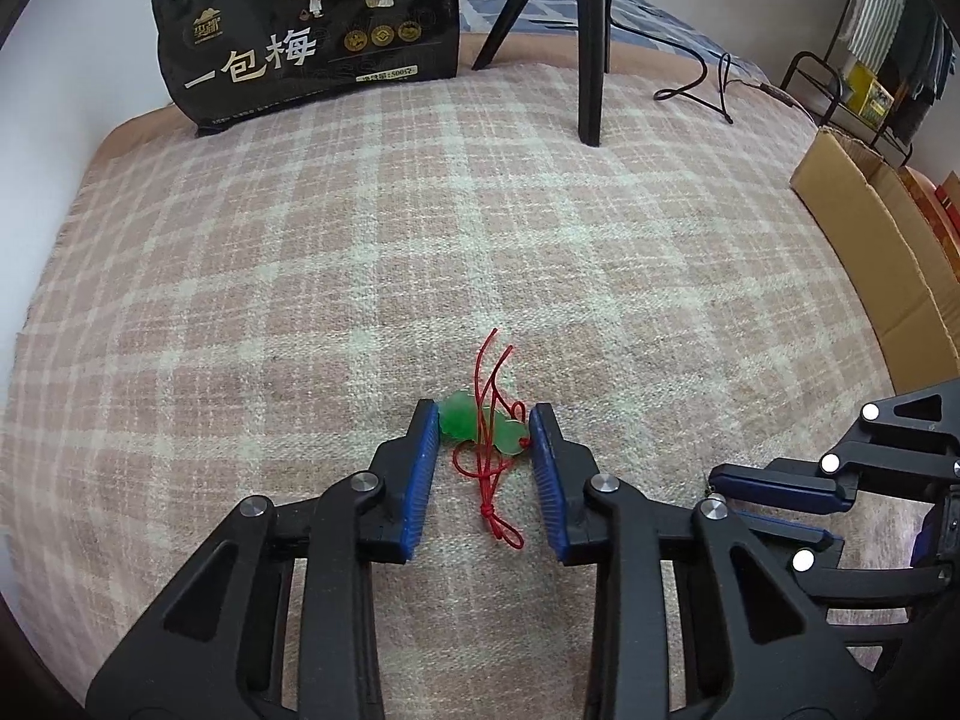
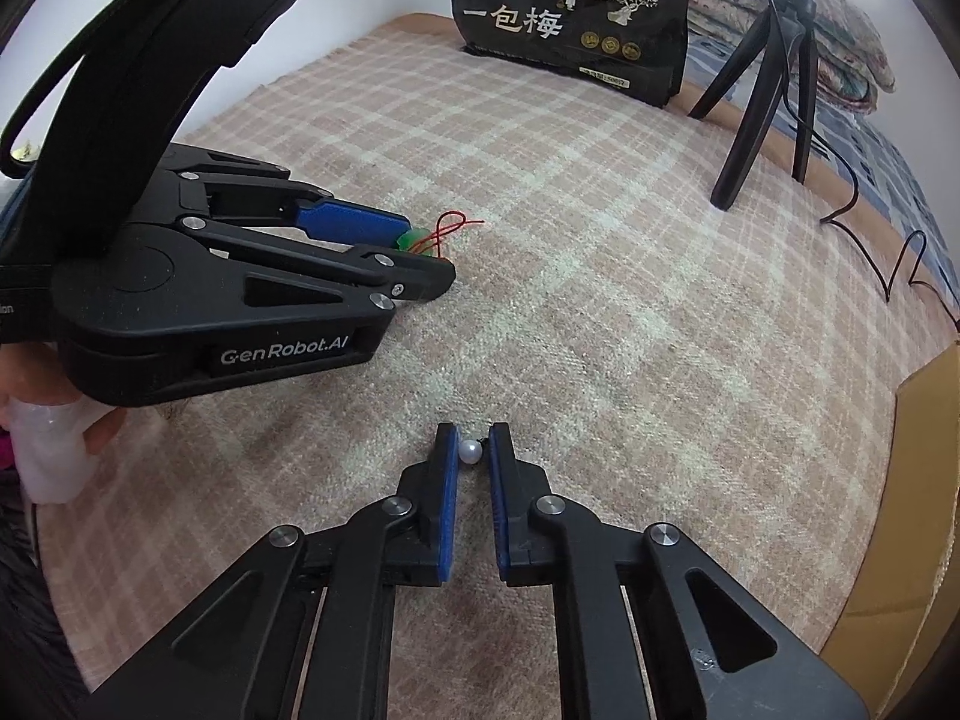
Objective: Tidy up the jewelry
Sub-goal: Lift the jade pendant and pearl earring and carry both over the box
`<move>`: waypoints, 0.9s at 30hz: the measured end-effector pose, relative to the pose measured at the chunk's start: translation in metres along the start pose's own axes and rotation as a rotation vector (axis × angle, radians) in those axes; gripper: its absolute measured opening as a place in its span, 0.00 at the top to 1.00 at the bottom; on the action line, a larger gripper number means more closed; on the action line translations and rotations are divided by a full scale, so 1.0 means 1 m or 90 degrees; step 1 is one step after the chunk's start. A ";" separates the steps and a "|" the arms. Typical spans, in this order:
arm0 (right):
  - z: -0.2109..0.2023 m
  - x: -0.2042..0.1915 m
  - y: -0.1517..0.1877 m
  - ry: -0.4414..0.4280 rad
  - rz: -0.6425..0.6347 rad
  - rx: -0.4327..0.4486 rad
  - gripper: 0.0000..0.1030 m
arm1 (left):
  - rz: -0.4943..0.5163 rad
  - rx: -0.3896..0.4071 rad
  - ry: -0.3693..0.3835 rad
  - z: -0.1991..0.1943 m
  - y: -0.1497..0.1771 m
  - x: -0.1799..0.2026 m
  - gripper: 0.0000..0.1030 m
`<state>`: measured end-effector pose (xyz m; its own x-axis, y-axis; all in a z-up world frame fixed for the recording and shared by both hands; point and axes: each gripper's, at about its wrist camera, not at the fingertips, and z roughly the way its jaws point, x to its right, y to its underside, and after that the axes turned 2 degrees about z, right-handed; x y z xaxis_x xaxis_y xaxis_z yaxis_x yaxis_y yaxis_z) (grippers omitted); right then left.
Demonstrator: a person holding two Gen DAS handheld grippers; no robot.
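Observation:
A green jade pendant (image 1: pixel 480 429) on a red cord (image 1: pixel 489 480) lies on the plaid blanket (image 1: pixel 360 252). My left gripper (image 1: pixel 485 426) closes on the pendant, its blue pads touching both ends. It also shows in the right wrist view (image 2: pixel 420 246) with the pendant (image 2: pixel 414 239) at its tips. My right gripper (image 2: pixel 471 450) is shut on a small white pearl (image 2: pixel 470 452), low on the blanket. The right gripper also shows at the right edge of the left wrist view (image 1: pixel 774 498).
A black snack bag (image 1: pixel 306 30) stands at the far edge of the blanket. A black tripod (image 1: pixel 588 42) and its cable (image 1: pixel 702 84) stand at the back right. A cardboard box (image 1: pixel 876 252) borders the right side.

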<state>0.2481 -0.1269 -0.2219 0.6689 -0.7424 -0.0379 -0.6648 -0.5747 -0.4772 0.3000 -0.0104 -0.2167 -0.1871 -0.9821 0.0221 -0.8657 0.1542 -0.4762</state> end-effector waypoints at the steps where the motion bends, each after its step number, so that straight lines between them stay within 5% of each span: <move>1: -0.001 0.000 0.000 0.000 0.000 0.000 0.92 | -0.001 0.001 -0.001 -0.001 0.000 -0.001 0.70; 27: -0.071 0.021 0.009 0.026 0.043 0.045 0.92 | 0.018 0.076 0.002 -0.063 0.002 0.014 0.70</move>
<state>0.2324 -0.1722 -0.1648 0.6078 -0.7933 -0.0365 -0.6822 -0.4980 -0.5353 0.2659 -0.0170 -0.1617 -0.2114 -0.9774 0.0096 -0.7990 0.1671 -0.5777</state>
